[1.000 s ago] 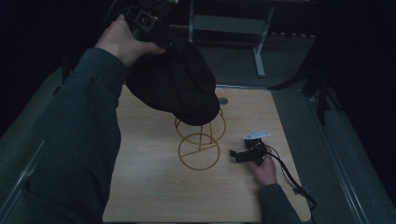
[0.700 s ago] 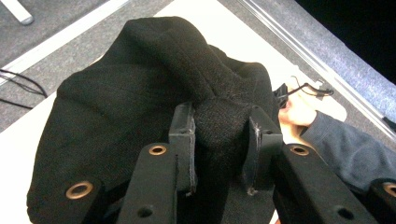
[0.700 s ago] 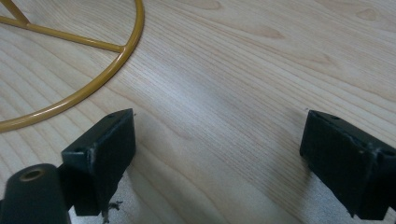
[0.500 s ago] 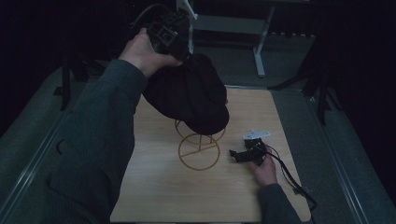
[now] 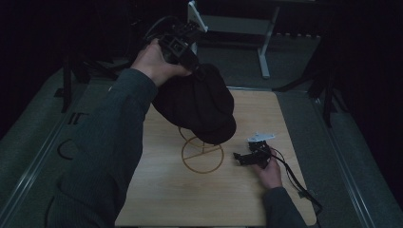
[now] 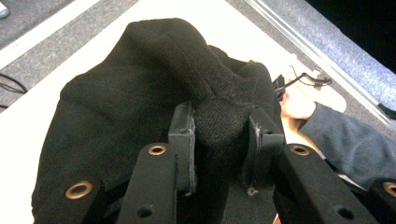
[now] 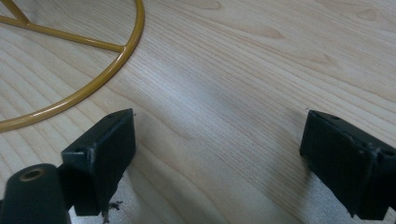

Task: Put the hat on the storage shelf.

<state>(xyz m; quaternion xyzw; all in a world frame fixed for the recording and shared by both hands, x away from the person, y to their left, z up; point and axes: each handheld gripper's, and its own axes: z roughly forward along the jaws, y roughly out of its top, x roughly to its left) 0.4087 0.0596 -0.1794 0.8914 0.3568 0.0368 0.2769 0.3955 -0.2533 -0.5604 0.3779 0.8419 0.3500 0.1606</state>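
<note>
A black knit hat (image 5: 197, 104) hangs over a gold wire stand (image 5: 202, 154) on the wooden table (image 5: 157, 190). My left gripper (image 5: 192, 64) is shut on a fold of the hat (image 6: 219, 126) at its upper back edge, the fabric bunched between both pads. The hat's lower rim covers the top of the stand. My right gripper (image 5: 240, 159) rests on the table just right of the stand's ring base, its jaws open and empty. In the right gripper view the gripper (image 7: 217, 158) faces bare wood, with the ring (image 7: 88, 88) at upper left.
A cable (image 5: 294, 180) trails from the right gripper toward the table's front right corner. Grey floor mats (image 5: 43, 142) flank the table on both sides. A white table frame (image 5: 266, 42) stands behind in the dark.
My left hand has carried the hat to the right and down over the stand. The right gripper has stayed where it was.
</note>
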